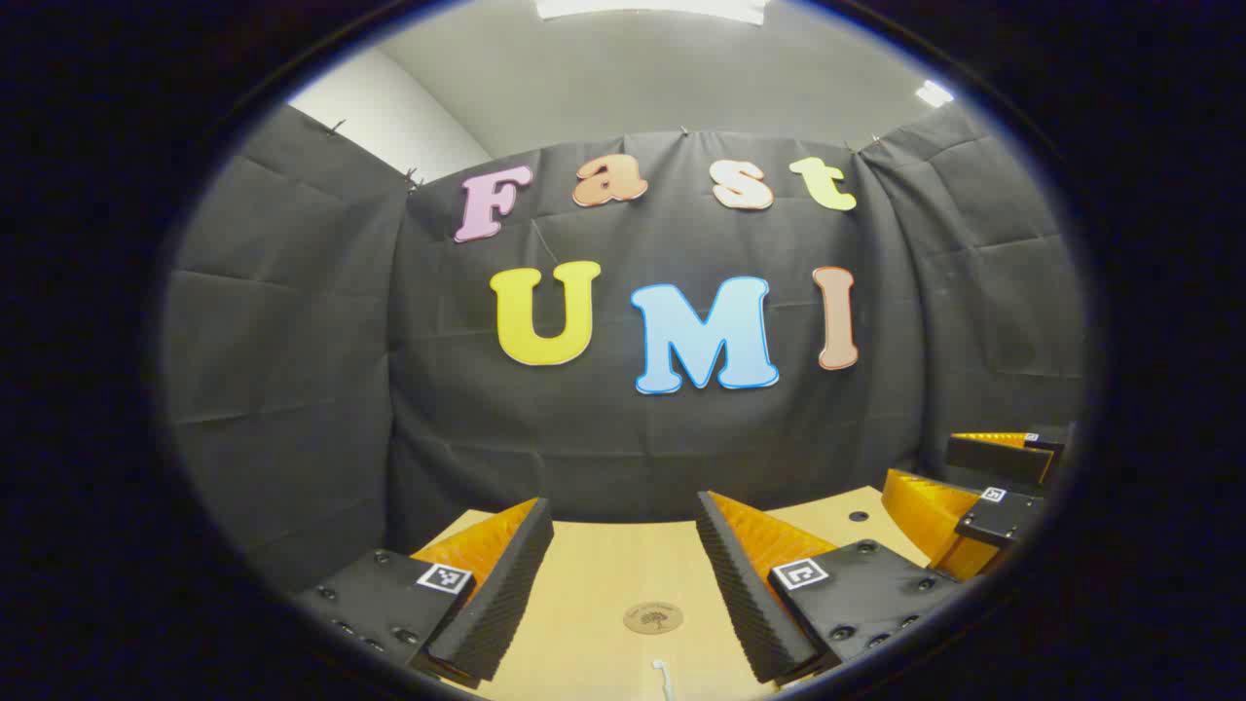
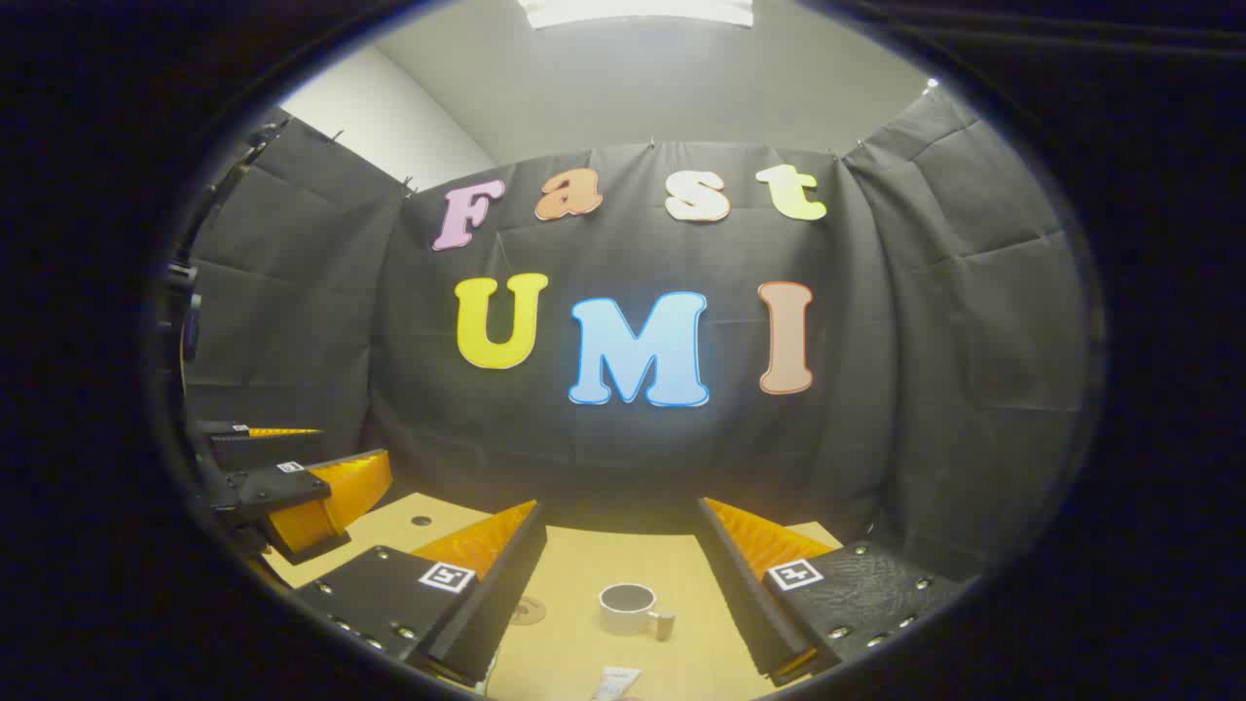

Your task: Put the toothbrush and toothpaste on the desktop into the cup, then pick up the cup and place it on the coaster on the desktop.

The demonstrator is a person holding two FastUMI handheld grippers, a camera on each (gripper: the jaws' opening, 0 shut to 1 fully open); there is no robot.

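Observation:
In the left gripper view my left gripper (image 1: pixel 623 545) stands open above the wooden desktop (image 1: pixel 604 574), and a round brown coaster (image 1: pixel 653 617) lies between its fingers. The white tip of the toothbrush (image 1: pixel 663 674) shows at the bottom edge. My right gripper (image 1: pixel 983 487) shows at the right. In the right gripper view my right gripper (image 2: pixel 621 545) is open over the desktop (image 2: pixel 584 574). A white cup (image 2: pixel 631 609) with a small handle stands upright between the fingers. The toothpaste (image 2: pixel 615 684) end peeks in at the bottom. The coaster (image 2: pixel 529 610) lies beside the left finger. The left gripper (image 2: pixel 292 487) appears at the left.
Black cloth walls close the booth behind and on both sides of the desktop. A small round hole (image 1: pixel 858 516) sits in the desktop near its back edge, and the same hole (image 2: pixel 421 521) shows in the right gripper view.

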